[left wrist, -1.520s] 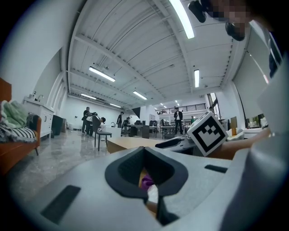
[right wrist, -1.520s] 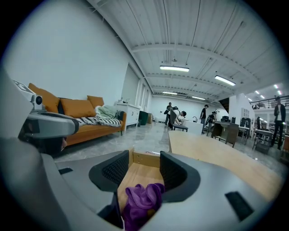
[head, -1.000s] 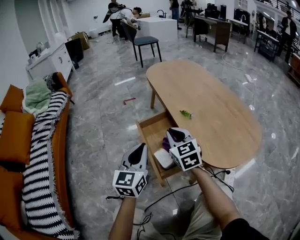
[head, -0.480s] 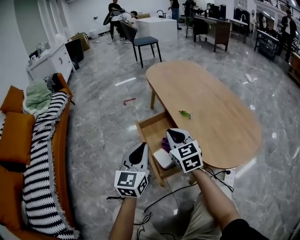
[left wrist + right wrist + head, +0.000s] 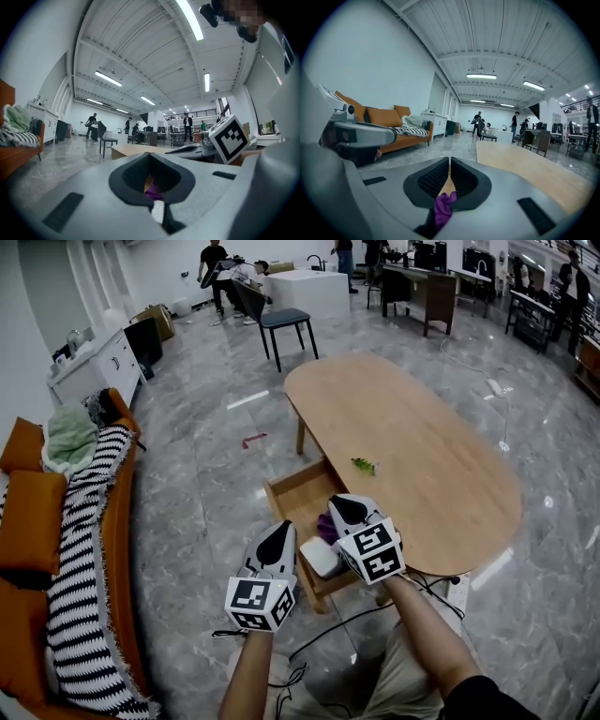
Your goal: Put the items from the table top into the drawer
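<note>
1. Presently right hand-held gripper (image 5: 339, 507) and left hand-held gripper (image 5: 279, 531) have jaws together at the open drawer (image 5: 281, 486).
2. Green item (image 5: 363, 465) lies on worktop (image 5: 422, 427), just ahead of right hand-held gripper; advise opening wide, approaching low.

Light wood bench (image 5: 431, 484), matching light wood drawer (image 5: 298, 482). There's a purple cloth (image 5: 327, 524), a white item (image 5: 324, 559), a green sprig (image 5: 364, 465). Orange sofa (image 5: 28, 512), black-and-white striped throw (image 5: 80, 596), grey marbled floor (image 5: 206, 465).
</note>
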`<act>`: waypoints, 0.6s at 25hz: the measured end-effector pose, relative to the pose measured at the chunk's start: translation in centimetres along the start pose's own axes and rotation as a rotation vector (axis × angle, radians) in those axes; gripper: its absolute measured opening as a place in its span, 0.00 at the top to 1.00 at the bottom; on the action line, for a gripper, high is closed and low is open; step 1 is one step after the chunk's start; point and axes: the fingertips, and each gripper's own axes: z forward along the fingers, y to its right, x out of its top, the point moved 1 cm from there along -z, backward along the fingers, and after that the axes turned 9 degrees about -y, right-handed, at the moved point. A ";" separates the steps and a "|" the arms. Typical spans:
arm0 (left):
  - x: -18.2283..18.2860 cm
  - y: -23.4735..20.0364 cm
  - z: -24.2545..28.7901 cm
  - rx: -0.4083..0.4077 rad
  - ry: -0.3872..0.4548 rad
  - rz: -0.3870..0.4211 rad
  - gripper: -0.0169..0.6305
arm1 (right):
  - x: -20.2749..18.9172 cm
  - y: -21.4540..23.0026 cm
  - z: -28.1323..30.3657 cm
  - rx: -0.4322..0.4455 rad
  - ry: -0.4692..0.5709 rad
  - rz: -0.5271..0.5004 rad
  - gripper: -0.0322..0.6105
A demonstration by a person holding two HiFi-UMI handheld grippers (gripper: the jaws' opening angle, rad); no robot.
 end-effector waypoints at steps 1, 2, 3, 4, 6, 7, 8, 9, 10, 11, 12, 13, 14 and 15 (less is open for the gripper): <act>0.1 0.2 0.2 -0.003 0.000 0.001 0.97 | -0.1 0.3 -0.1 0.002 0.001 0.005 0.92; 0.2 0.4 0.4 -0.006 0.000 0.002 0.97 | -0.1 0.8 -0.2 0.004 0.001 0.013 0.92; 0.2 0.5 0.6 -0.008 0.000 0.001 0.97 | -0.2 1.2 -0.2 0.008 0.001 0.025 0.92; 0.2 0.7 0.8 -0.011 0.000 0.001 0.97 | -0.4 1.7 -0.3 0.010 0.000 0.038 0.91; 0.2 1.0 1.3 -0.017 -0.002 0.001 0.97 | -0.6 2.7 -0.4 0.006 -0.001 0.055 0.91; 0.2 1.3 1.6 -0.020 -0.002 0.001 0.97 | -0.6 3.2 -0.5 0.002 -0.002 0.056 0.91; 0.3 1.5 2.0 -0.023 -0.002 0.001 0.97 | -0.7 3.7 -0.6 -0.001 -0.005 0.054 0.91; 0.3 1.7 2.3 -0.025 -0.002 0.001 0.97 | -0.7 4.2 -0.7 -0.005 -0.010 0.049 0.91; 0.4 1.9 2.6 -0.026 -0.002 0.000 0.97 | -0.7 4.6 -0.7 -0.008 -0.014 0.042 0.91; 0.4 2.0 2.9 -0.028 -0.001 -0.002 0.97 | -0.7 5.1 -0.7 -0.013 -0.019 0.037 0.91; 0.5 2.1 3.3 -0.030 0.001 -0.004 0.97 | -0.8 5.6 -0.6 -0.017 -0.023 0.036 0.91; 0.6 2.2 3.6 -0.032 0.003 -0.006 0.97 | -0.8 6.1 -0.5 -0.019 -0.028 0.038 0.90; 0.6 2.4 4.0 -0.035 0.005 -0.007 0.97 | -0.8 6.7 -0.3 -0.017 -0.033 0.044 0.88; 0.7 2.6 4.3 -0.038 0.005 -0.007 0.97 | -0.8 7.3 -0.2 -0.014 -0.039 0.051 0.84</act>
